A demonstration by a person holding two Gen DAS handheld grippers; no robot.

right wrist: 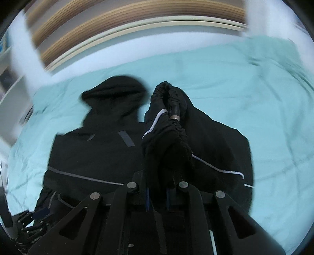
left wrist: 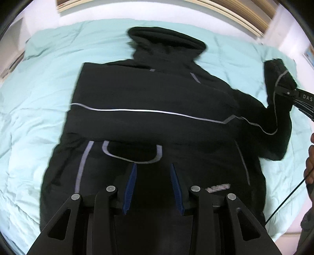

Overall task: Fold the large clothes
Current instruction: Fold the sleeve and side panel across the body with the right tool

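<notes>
Blue-padded fingers (left wrist: 130, 188) of the left claw (left wrist: 153, 166) stand apart, hovering over the hem of a black jacket (left wrist: 157, 109) spread flat on a bed (left wrist: 33, 109) with a pale teal cover; its hood (left wrist: 166, 41) points toward the wooden headboard (left wrist: 245, 17). From the right wrist, the right claw (right wrist: 158, 198) is clamped on the gathered sleeve cuff (right wrist: 168, 117), lifted above the jacket body.

— What's carrying everything on my left wrist feed?

— A bed (left wrist: 49, 102), covered by a wrinkled pale teal quilt that fills most of the frame.

— And directly on it?

— I see a black jacket (left wrist: 149, 94) with grey piping spread flat at centre, hood toward the top of the frame.
</notes>
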